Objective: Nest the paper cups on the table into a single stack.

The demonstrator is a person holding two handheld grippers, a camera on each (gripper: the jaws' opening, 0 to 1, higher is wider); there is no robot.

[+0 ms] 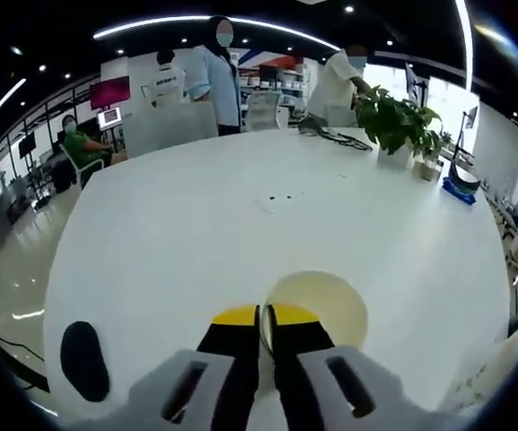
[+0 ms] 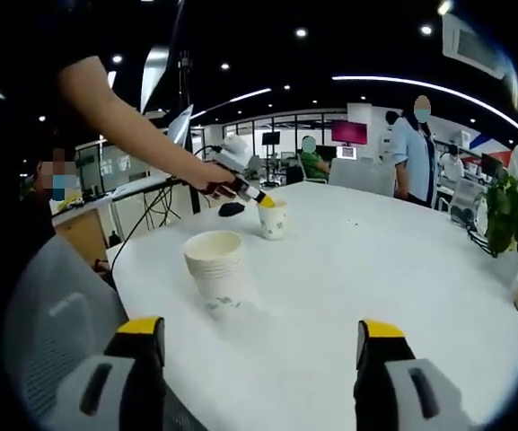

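Observation:
In the left gripper view my left gripper [image 1: 266, 316] is shut on the near rim of a white paper cup [image 1: 323, 305], whose open mouth faces the camera above the white table [image 1: 205, 233]. The right gripper view shows that same left gripper [image 2: 264, 201], held by a person's outstretched arm, pinching the cup [image 2: 273, 220] at the table's far left side. Nearer stands a stack of nested paper cups [image 2: 215, 266], upright. My right gripper [image 2: 263, 329] is open with nothing between its jaws, low over the table and in front of the stack.
A black oval object [image 1: 83, 359] lies near the table edge, also seen as black object [image 2: 232, 208] behind the held cup. Potted plants [image 1: 395, 118] and a cable [image 1: 344, 137] sit at the far side. Several people stand beyond the table. A grey chair [image 2: 57, 314] is at the left.

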